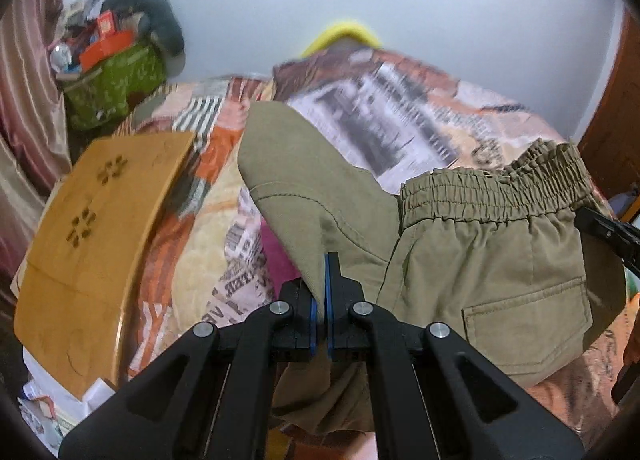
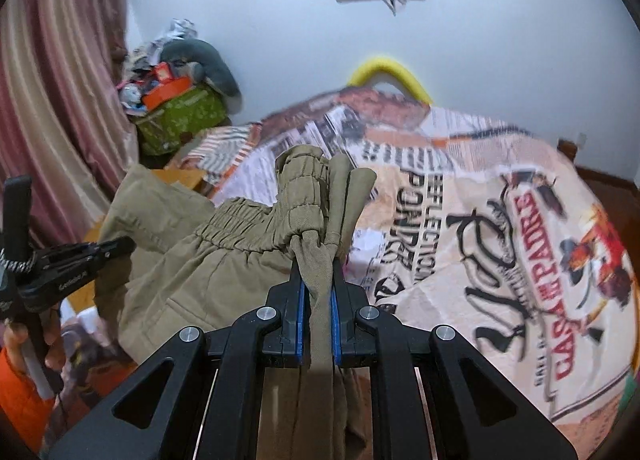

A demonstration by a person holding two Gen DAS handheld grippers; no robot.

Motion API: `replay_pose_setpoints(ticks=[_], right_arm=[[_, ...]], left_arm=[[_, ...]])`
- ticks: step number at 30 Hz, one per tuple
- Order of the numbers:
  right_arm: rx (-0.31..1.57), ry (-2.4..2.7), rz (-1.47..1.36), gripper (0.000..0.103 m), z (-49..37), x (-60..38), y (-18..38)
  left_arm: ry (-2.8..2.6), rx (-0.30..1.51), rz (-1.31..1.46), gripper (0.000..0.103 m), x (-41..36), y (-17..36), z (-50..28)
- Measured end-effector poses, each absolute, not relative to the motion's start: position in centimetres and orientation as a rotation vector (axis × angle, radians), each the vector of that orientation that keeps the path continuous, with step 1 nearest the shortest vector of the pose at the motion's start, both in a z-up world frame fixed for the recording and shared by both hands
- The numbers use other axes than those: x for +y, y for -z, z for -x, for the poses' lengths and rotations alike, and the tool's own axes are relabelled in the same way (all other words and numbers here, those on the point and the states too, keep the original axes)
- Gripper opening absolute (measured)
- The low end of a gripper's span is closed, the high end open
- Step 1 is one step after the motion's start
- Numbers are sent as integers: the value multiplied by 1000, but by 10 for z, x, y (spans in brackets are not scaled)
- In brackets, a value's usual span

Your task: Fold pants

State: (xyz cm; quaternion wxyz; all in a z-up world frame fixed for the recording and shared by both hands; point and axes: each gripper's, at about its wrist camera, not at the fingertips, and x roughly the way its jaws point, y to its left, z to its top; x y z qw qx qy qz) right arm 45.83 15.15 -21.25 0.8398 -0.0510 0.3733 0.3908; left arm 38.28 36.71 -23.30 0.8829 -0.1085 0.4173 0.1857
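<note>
Olive-khaki pants (image 1: 472,260) with an elastic waistband (image 1: 492,190) and a back pocket hang lifted above the bed. My left gripper (image 1: 325,284) is shut on a fold of the pants' cloth. My right gripper (image 2: 318,284) is shut on bunched cloth by the waistband (image 2: 296,196). The pants (image 2: 192,272) stretch between the two. The right gripper shows at the right edge of the left wrist view (image 1: 608,230); the left gripper shows at the left of the right wrist view (image 2: 76,260).
A printed bedspread (image 2: 500,260) covers the bed. A wooden lap board (image 1: 100,244) lies at the left. A green bag (image 1: 116,88) of clutter stands by the pink curtain (image 2: 52,112). A yellow foam piece (image 2: 388,74) is at the far wall.
</note>
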Motion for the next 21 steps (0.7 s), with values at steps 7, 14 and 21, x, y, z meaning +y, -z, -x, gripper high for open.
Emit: replay_pose_setpoints(ticks=[7, 14, 21], right_arm=[[812, -762, 206, 10, -457, 161, 248], [823, -728, 352, 32, -452, 156, 246], [857, -718, 336, 50, -440, 131, 236]], left_arm=[[-404, 1033, 313, 4, 390, 290, -394], [-447, 1081, 380, 13, 396, 300, -389], [-444, 1092, 269, 33, 374, 274, -363]])
